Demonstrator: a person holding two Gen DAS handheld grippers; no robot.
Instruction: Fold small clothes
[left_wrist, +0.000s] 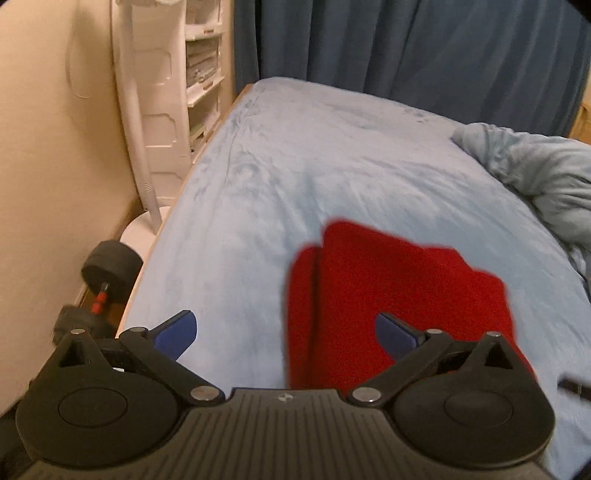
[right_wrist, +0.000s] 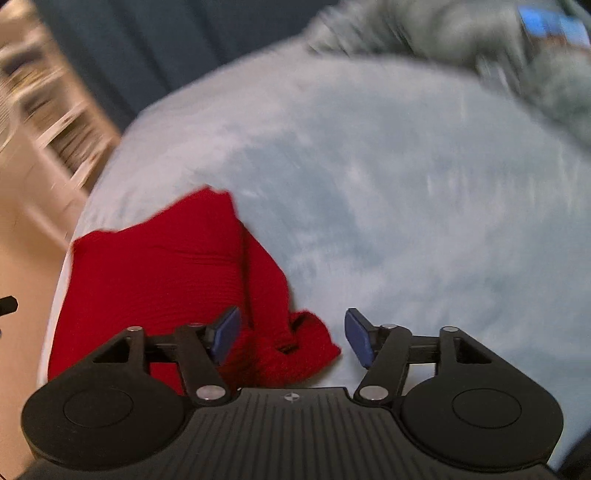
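A small red knitted garment (left_wrist: 388, 295) lies partly folded on the light blue bed cover (left_wrist: 295, 166). My left gripper (left_wrist: 286, 336) is open and empty above the garment's left edge, one blue pad over the cover and one over the red cloth. In the right wrist view the garment (right_wrist: 166, 273) lies at the lower left with a bunched end (right_wrist: 295, 347) near the fingers. My right gripper (right_wrist: 291, 338) is open and empty just above that bunched end. The right view is blurred.
A crumpled grey-blue blanket (left_wrist: 535, 173) lies at the bed's right side. A white fan stand (left_wrist: 140, 147), white shelves (left_wrist: 203, 66) and a dumbbell (left_wrist: 107, 280) stand left of the bed by the wall. Dark blue curtains (left_wrist: 406, 44) hang behind.
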